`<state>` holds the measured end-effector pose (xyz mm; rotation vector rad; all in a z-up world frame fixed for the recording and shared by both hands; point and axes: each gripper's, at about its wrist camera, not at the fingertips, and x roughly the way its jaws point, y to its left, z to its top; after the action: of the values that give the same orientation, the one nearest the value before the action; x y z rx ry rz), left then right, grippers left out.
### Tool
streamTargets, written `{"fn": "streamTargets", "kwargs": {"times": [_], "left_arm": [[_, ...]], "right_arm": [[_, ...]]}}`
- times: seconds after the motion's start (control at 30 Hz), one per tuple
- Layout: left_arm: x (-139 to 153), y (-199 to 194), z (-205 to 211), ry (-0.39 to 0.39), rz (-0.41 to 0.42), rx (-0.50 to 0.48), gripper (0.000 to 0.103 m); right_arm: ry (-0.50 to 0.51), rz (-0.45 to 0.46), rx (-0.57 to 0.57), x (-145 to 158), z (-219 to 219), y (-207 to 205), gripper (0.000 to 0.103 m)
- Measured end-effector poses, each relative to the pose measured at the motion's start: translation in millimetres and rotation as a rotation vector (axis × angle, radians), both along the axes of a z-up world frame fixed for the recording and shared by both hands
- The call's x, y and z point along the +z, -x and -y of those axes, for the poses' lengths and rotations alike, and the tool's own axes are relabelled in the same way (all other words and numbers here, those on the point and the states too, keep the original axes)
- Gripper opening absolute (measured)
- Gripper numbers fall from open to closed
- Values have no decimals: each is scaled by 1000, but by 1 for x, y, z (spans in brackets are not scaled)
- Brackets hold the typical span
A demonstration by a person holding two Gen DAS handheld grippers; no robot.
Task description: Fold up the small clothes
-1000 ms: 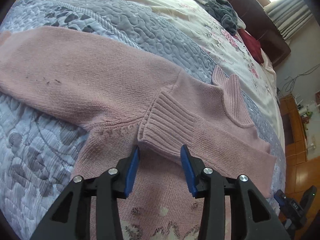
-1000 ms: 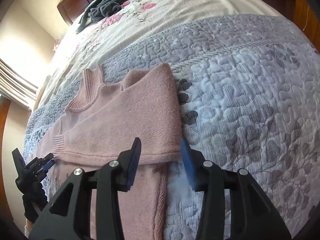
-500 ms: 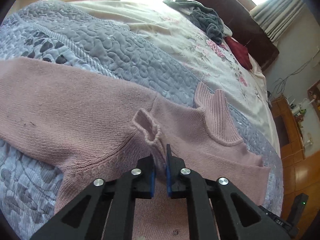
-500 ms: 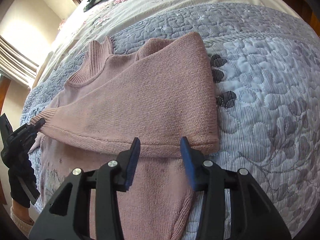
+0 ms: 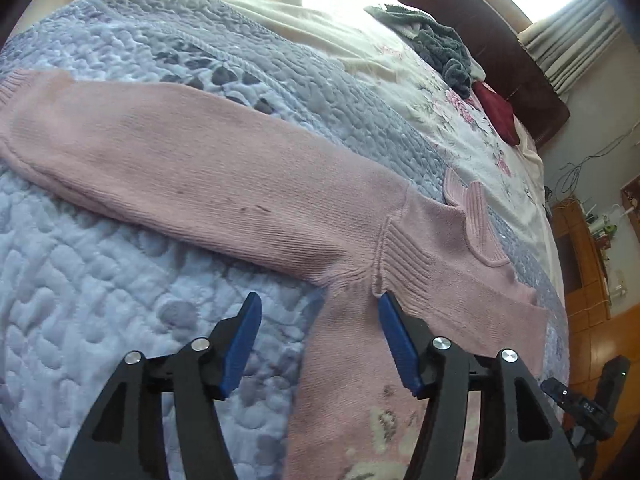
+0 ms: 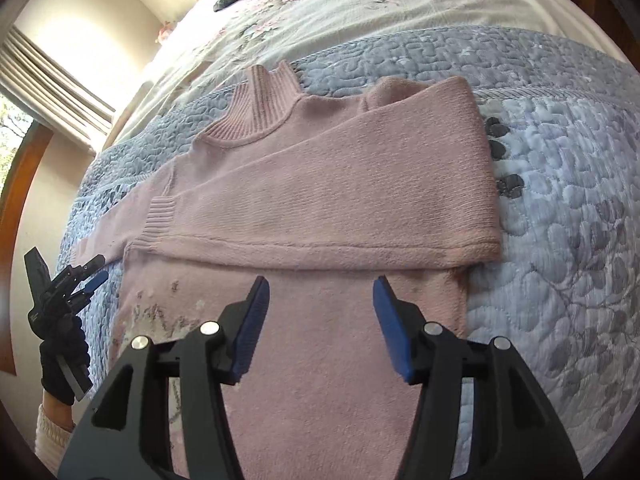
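Sunlit bedroom: a wide bed covered by a blue-grey quilted bedspread [image 5: 120,280], with a floral sheet toward the headboard, where a grey garment [image 5: 440,48] and a dark red cloth [image 5: 496,112] lie near the far edge. A pink knit sweater [image 6: 340,184] lies flat on the quilt, collar toward the headboard. One sleeve is folded across the chest, its ribbed cuff [image 5: 408,264] resting near the opposite armpit. The other sleeve [image 5: 180,160] stretches out straight toward the bed's side edge, not yet folded.

The left gripper [image 5: 320,340] hovers just over the armpit and cuff, jaws spread wide, holding nothing. The right gripper [image 6: 320,320] hangs above the sweater's body below the folded sleeve, also wide apart and empty.

Likely risks: the left jaw nearest the cuff sits very close to it, so closing there could catch the cuff and drag the finished fold loose. Pinching a single knit layer at the armpit may stretch or bunch the fabric. Lifting the long sleeve without anchoring the body could slide the whole sweater across the slippery-looking quilt.
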<state>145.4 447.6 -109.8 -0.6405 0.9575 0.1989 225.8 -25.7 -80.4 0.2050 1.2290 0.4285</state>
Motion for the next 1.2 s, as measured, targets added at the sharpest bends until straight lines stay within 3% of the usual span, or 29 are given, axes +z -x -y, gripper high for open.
{"fn": "streamTargets", "kwargs": {"times": [0.2, 0.37, 0.53, 0.73, 0.83, 0.9, 0.97, 1.1, 1.2], "left_arm": [[-1, 56, -99, -24, -22, 206, 63], [-1, 80, -173, 7, 27, 377, 63], [-14, 84, -231, 121, 104, 495, 62], [-21, 76, -262, 164, 175, 554, 56], [-24, 72, -271, 161, 165, 581, 38], [-26, 73, -276, 163, 160, 593, 17], [-28, 75, -279, 172, 154, 603, 8], [-20, 78, -274, 169, 201, 596, 6], [3, 68, -253, 119, 247, 522, 6]], "right_arm": [[12, -24, 130, -9, -64, 21, 57], [56, -61, 139, -29, -83, 18, 57], [85, -85, 116, -42, -83, 14, 57], [105, -85, 116, -46, -77, 16, 57], [108, -86, 118, -47, -76, 17, 57], [111, -88, 117, -49, -75, 17, 57], [114, -86, 119, -50, -76, 18, 57], [122, -76, 127, -49, -77, 20, 57], [116, -78, 119, -48, -75, 21, 57]]}}
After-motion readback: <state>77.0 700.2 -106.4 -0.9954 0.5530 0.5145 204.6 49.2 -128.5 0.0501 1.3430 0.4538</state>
